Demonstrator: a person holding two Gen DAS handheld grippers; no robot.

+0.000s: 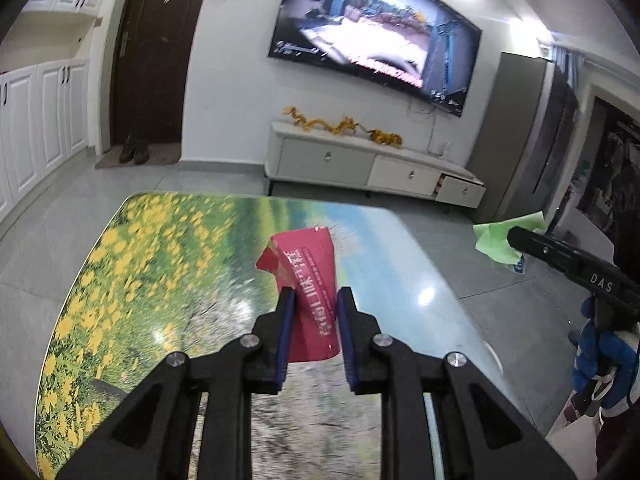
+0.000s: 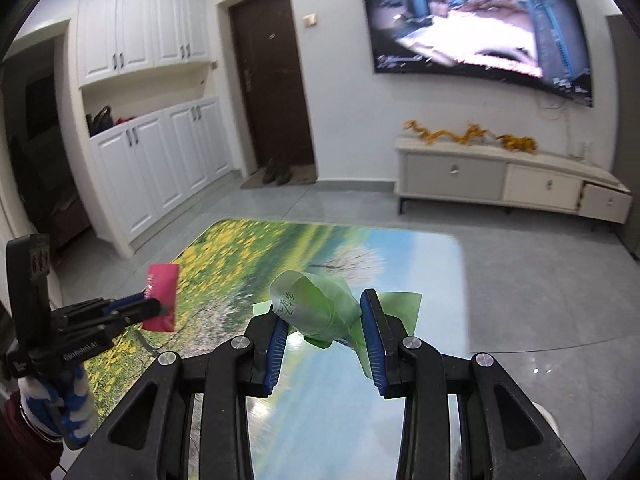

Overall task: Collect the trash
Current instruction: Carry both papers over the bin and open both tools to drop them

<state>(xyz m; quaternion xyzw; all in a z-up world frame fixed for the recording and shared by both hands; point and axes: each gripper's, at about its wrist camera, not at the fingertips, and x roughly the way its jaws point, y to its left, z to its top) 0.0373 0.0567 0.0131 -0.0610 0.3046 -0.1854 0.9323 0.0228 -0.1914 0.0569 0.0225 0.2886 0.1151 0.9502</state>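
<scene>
My left gripper [image 1: 316, 298] is shut on a red snack wrapper [image 1: 306, 280] with white print, held up above the table [image 1: 160, 280]. In the right wrist view the same red wrapper [image 2: 162, 298] sticks out of the left gripper [image 2: 154, 305] at the left. A crumpled green wrapper [image 2: 316, 308] sits between the blue pads of my right gripper [image 2: 324, 304], which is shut on it. From the left wrist view the green wrapper [image 1: 498, 240] shows at the right, at the tip of the right gripper, whose jaws are hidden there.
The table top bears a printed landscape of yellow flowers and sky. Beyond it lie grey floor tiles, a low white TV cabinet [image 1: 360, 164] with one drawer ajar, a wall television [image 1: 372, 32], a dark door [image 2: 272, 80] with shoes [image 2: 278, 174], and white cupboards [image 2: 160, 152]. A gloved hand [image 2: 68, 408] holds the left gripper.
</scene>
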